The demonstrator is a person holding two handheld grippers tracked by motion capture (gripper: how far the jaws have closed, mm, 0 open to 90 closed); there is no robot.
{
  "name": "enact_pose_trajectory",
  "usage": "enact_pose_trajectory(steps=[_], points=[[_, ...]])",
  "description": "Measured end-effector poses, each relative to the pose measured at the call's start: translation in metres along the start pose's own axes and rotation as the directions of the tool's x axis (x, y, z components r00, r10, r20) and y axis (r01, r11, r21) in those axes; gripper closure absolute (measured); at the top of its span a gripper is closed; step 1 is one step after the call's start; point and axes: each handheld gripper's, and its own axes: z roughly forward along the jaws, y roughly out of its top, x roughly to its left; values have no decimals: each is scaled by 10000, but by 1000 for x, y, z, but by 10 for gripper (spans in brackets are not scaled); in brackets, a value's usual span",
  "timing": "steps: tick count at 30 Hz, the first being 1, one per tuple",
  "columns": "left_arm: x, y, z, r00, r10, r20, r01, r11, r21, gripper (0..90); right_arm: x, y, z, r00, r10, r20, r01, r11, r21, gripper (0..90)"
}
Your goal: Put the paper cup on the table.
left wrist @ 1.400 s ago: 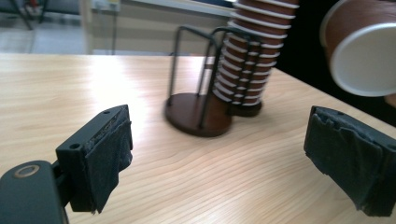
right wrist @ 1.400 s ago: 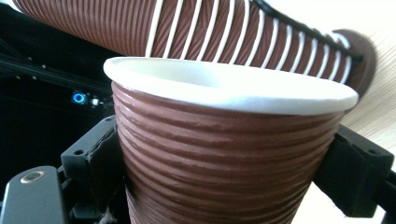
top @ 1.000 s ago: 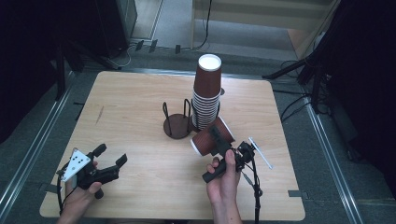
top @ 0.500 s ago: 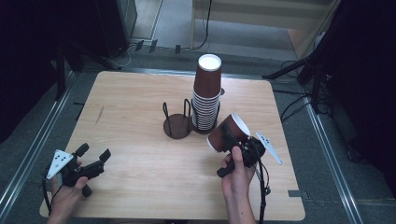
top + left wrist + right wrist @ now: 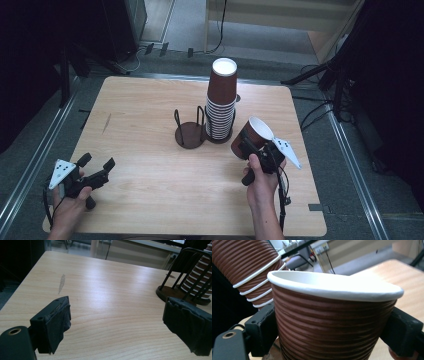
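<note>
Jaws of our right gripper (image 5: 252, 145) clamp a brown paper cup (image 5: 251, 136) near the worktop's (image 5: 150, 115) right edge; our left gripper's (image 5: 95, 167) jaws gape empty at its front-left corner.

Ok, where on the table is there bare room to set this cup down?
Bare wood runs between the left gripper and the empty wire holder, and along the table's far left. The near edge between both hands is free too. It is crowded around the cup stack, beside the held cup.

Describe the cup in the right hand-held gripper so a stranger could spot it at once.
Start at the tall stack of brown cups in the middle of the wooden table. Just right of it, the right hand-held gripper clamps a single cup, the only one tilted, white inside showing.
</note>
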Motion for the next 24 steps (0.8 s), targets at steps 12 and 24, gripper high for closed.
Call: enact_pose_trajectory(steps=[12, 24], points=[[0, -1, 1, 9996, 195, -183, -195, 9998, -47, 86, -19, -1, 20, 9724, -1844, 1430, 1947, 9789, -622, 117], [-1, -2, 1, 9994, 311, -127, -312, 9995, -10, 88, -33, -3, 36, 9462, -2751, 1706, 2964, 9481, -1154, 118]])
